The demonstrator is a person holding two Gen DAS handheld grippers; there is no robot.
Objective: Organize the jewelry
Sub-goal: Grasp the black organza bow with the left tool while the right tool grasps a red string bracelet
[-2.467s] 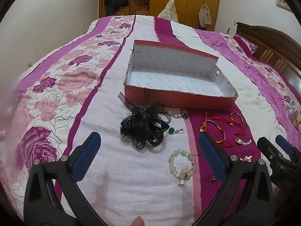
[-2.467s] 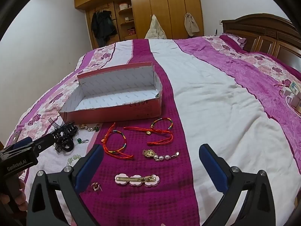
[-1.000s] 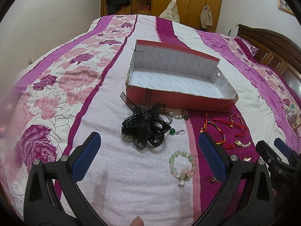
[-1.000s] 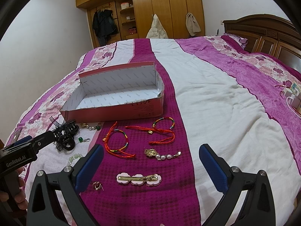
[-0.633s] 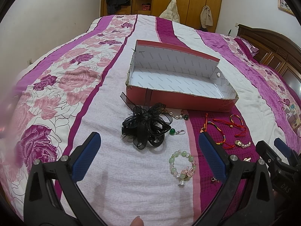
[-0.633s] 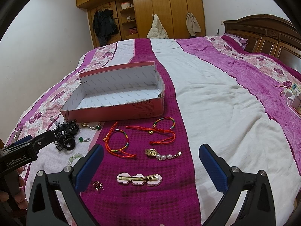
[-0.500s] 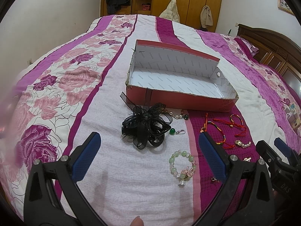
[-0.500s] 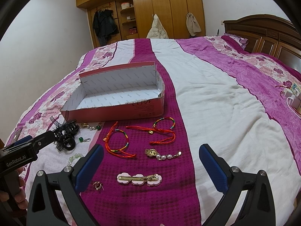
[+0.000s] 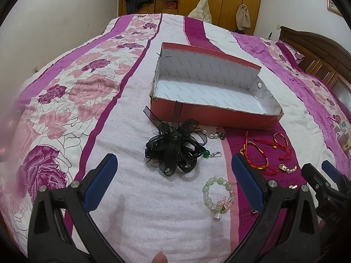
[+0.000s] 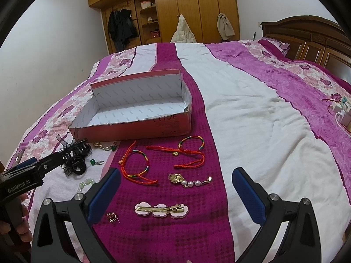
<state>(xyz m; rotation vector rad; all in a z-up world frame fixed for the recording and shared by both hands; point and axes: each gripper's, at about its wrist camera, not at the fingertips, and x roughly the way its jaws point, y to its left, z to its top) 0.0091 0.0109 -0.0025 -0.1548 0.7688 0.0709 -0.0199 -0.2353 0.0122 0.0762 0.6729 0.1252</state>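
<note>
Both tongs hang spread and empty over the bed [image 10: 252,109], the left tongs [image 9: 173,182] above the black mesh hair bow [image 9: 175,149] and green bead bracelet [image 9: 217,195], the right tongs [image 10: 175,190] above the pink hair clip [image 10: 162,208]. Nothing looks sorted yet: the red box [image 9: 210,116] beyond them is bare inside, every piece lying just in front of it. Only the right view shows the clip, the small earring [image 10: 112,217] and the pearl charm [image 10: 188,180] plainly, while the left view shows the whole bead bracelet
</note>
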